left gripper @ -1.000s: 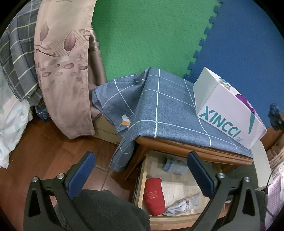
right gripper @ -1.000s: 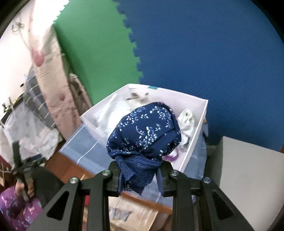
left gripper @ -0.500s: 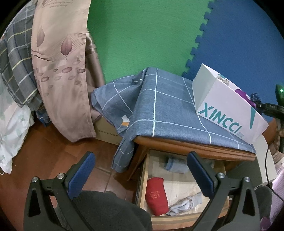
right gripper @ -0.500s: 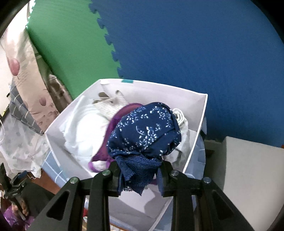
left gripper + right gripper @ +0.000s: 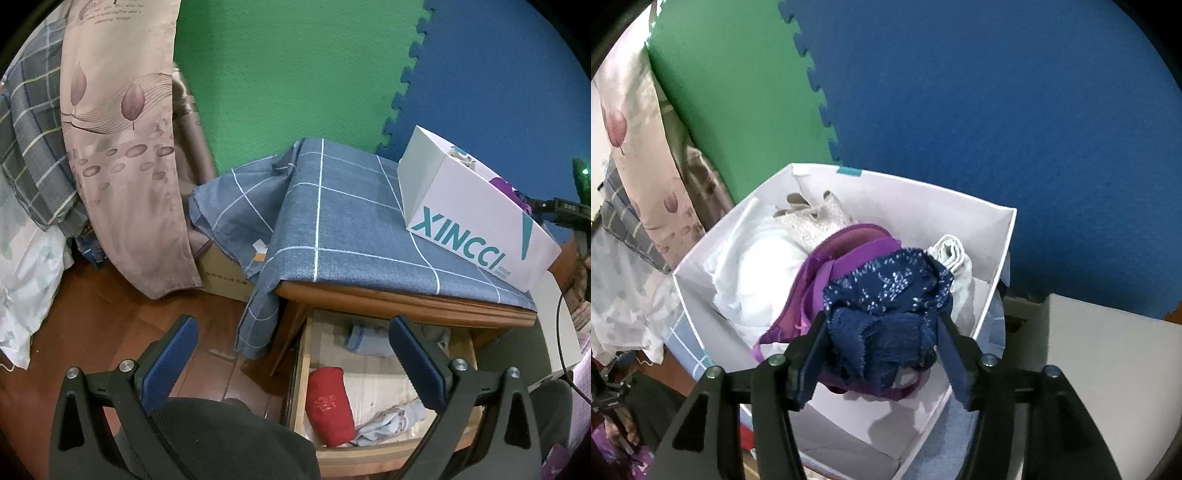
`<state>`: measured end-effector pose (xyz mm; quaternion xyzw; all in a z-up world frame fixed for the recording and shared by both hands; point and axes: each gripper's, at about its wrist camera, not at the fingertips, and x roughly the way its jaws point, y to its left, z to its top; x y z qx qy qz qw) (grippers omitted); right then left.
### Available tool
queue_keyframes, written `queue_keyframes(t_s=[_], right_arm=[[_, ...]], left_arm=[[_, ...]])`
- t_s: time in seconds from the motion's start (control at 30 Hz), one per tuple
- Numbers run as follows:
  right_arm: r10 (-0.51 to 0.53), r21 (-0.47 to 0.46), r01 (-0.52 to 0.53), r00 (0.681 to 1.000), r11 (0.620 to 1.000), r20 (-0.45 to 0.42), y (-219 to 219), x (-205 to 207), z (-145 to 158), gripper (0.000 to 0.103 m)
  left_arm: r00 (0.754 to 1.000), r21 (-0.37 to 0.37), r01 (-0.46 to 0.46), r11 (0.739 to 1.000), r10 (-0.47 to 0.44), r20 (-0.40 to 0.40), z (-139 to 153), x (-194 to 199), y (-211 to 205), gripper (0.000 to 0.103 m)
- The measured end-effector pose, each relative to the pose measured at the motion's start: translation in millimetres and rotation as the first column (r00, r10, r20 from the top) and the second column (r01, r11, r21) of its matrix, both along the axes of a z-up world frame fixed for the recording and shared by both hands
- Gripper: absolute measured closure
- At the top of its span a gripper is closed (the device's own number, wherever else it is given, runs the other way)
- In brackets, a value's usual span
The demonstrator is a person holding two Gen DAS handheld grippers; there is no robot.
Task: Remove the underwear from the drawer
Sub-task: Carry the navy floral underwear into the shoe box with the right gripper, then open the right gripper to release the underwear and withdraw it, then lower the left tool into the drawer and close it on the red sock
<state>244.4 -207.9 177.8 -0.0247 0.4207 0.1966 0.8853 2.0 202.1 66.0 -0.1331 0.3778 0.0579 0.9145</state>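
Dropped lower over the white box (image 5: 993,236) since a second back, navy floral underwear (image 5: 890,291) and all, landing on the purple stuff (image 5: 849,243). Right gripper (image 5: 881,323) jaws opening, cloth loose between. Left gripper (image 5: 295,345) gaping, empty, drawer (image 5: 301,369) open at 6 o'clock.

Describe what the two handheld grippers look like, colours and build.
Both are black plastic frames with silver bolts. The left gripper has bright blue ribbed fingers; the right gripper has darker navy fingers. No cables or markings show on either.
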Motion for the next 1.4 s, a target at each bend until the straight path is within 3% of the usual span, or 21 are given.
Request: queue_keyframes(t_s=[0.2,0.33,0.57,0.7,0.87,0.9,1.03,1.1,1.27,1.4], right_arm=[[-0.02,0.141,-0.005,0.983,0.99,0.181,-23.1,-60.4,27.4,0.045],[-0.074,0.179,0.024,0.959,0.983,0.274,-47.5,-128.7,15.1,0.033],[-0.104,0.116,0.085,0.98,0.99,0.171,-76.4,-185.3,-49.9,0.033],[-0.12,0.139,0.101,0.983,0.985,0.136,-85.5,-196.6,-70.6,0.033],[-0.113,0.175,0.085,0.981,0.981,0.155,-90.2,-203.2,-70.8,0.033],[-0.114,0.178,0.086,0.982,0.98,0.153,-90.9,-204.2,-71.2,0.033],[-0.108,0.212,0.071,0.98,0.975,0.167,-96.1,-207.6,-68.4,0.033],[-0.11,0.229,0.07,0.979,0.971,0.17,-100.3,-210.1,-67.9,0.033],[-0.102,0.266,0.054,0.98,0.962,0.172,-107.2,-213.6,-67.7,0.033],[-0.089,0.273,0.037,0.979,0.961,0.183,-105.7,-215.1,-66.8,0.033]], left_arm=[[1.0,0.006,0.002,1.0,-0.002,-0.004,-0.2,0.3,-0.4,0.001],[1.0,0.029,0.022,0.999,-0.021,-0.015,-2.4,1.8,-4.5,0.001],[0.987,0.112,0.142,0.984,-0.132,-0.089,-7.9,11.6,-33.7,0.001],[0.948,0.248,0.291,0.924,-0.243,-0.206,-21.6,16.0,-81.1,0.001],[0.886,0.29,0.409,0.865,-0.301,-0.352,-56.2,21.2,-139.1,0.001],[0.877,0.279,0.411,0.868,-0.294,-0.38,-64.2,24.5,-146.6,0.001],[0.831,0.125,0.368,0.921,-0.265,-0.49,-99.4,43.2,-154.4,0.003],[0.807,0.086,0.324,0.942,-0.228,-0.544,-119.6,53.2,-153.8,0.013],[0.774,0.065,0.233,0.97,-0.145,-0.616,-149.2,69.2,-148.9,0.016],[0.731,0.079,0.178,0.981,-0.078,-0.678,-171.9,78.1,-145.0,0.015]])
